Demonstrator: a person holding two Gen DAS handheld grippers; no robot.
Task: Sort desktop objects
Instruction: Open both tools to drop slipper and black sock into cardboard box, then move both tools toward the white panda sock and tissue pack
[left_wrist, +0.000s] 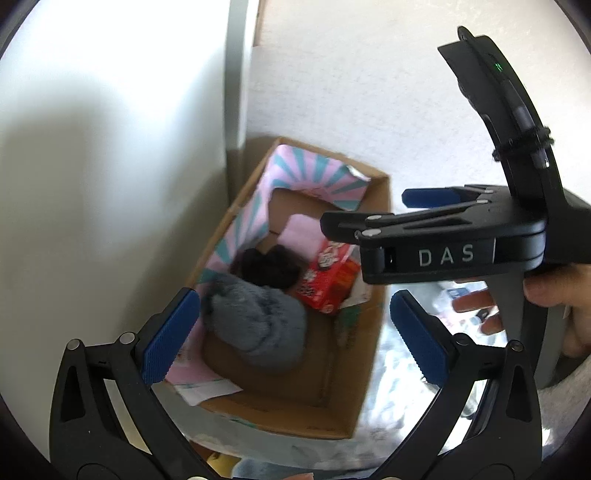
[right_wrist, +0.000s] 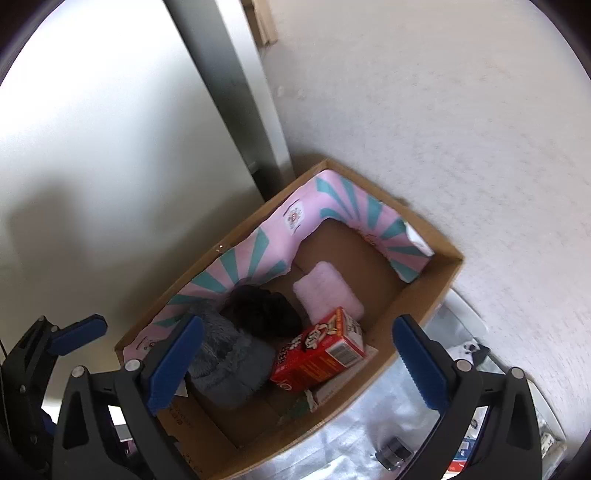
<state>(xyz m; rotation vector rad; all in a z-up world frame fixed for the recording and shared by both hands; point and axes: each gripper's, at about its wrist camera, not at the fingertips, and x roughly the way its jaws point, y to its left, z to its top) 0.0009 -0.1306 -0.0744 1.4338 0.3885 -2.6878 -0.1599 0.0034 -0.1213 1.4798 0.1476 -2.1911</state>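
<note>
The box (right_wrist: 417, 295) is an open cardboard carton on the floor, in the corner between a white wall (right_wrist: 110, 147) and pale carpet (right_wrist: 443, 110). Inside lie a grey fluffy bundle (right_wrist: 229, 365), a black fuzzy thing (right_wrist: 264, 312), a pink pad (right_wrist: 327, 291) and a red carton (right_wrist: 317, 354), tilted on its side; its print is too blurred to read. A pink-and-teal striped sheet (right_wrist: 258, 254) lines the far walls.

The left gripper (left_wrist: 295, 336) points steeply down over the box, jaws spread wide, nothing between the blue pads (left_wrist: 170, 336). The right gripper (right_wrist: 297, 362) hangs likewise, jaws wide and empty. In the left view the right gripper (left_wrist: 365, 208) crosses the upper right, a hand (left_wrist: 561, 295) on its grip; its body reads "DAS".

About half the box floor lies bare, toward the near and right-hand walls. Right of the box sits a clear plastic bin (right_wrist: 461, 310) with small items.
</note>
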